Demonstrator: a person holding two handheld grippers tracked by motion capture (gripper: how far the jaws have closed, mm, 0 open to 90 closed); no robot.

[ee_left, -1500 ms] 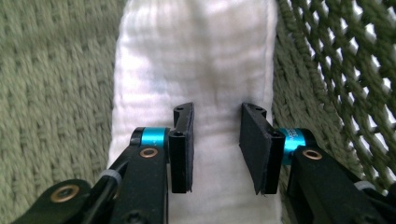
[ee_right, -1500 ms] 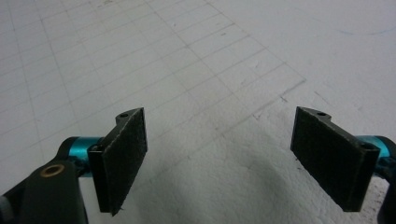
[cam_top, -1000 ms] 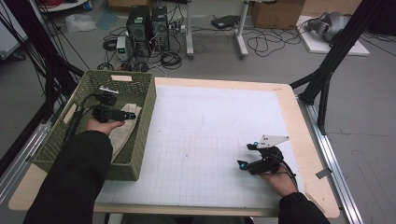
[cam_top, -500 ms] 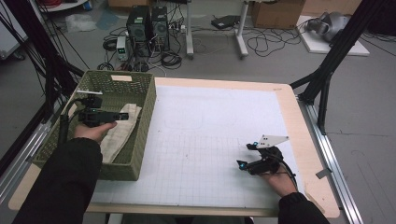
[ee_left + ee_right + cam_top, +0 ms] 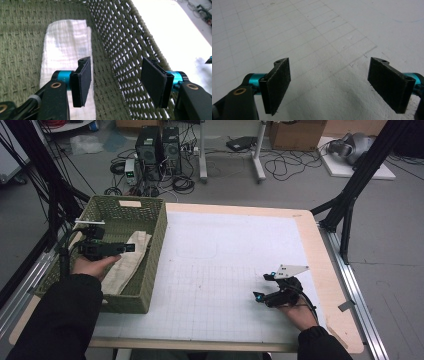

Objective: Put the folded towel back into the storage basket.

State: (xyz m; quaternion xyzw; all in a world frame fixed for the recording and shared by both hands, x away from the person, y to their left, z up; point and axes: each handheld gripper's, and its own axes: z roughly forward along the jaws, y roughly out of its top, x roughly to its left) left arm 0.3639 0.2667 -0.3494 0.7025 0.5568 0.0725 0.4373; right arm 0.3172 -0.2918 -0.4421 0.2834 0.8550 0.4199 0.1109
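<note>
High view, basket: we see a green woven basket (image 5: 150,227) at the left edge of the counter (image 5: 240,215), with a folded white cloth (image 5: 127,262) lying on its floor against the right wall.
High view, left gripper: our left gripper (image 5: 131,248) hangs level above the basket's inside, its tips over the upper end of the cloth and clear of it.
High view, right gripper: our right gripper (image 5: 257,287) lies low over the white gridded mat (image 5: 215,270) near the counter's right front, well apart from the basket.
Left gripper view: we see the fingers (image 5: 83,81) spread, having just been opening, with nothing between them; the cloth (image 5: 65,47) lies below and behind the left finger, and the basket wall (image 5: 125,47) runs under the gap.
Right gripper view: we see the fingers (image 5: 278,85) released and wide apart, with bare gridded mat (image 5: 324,37) between them.
</note>
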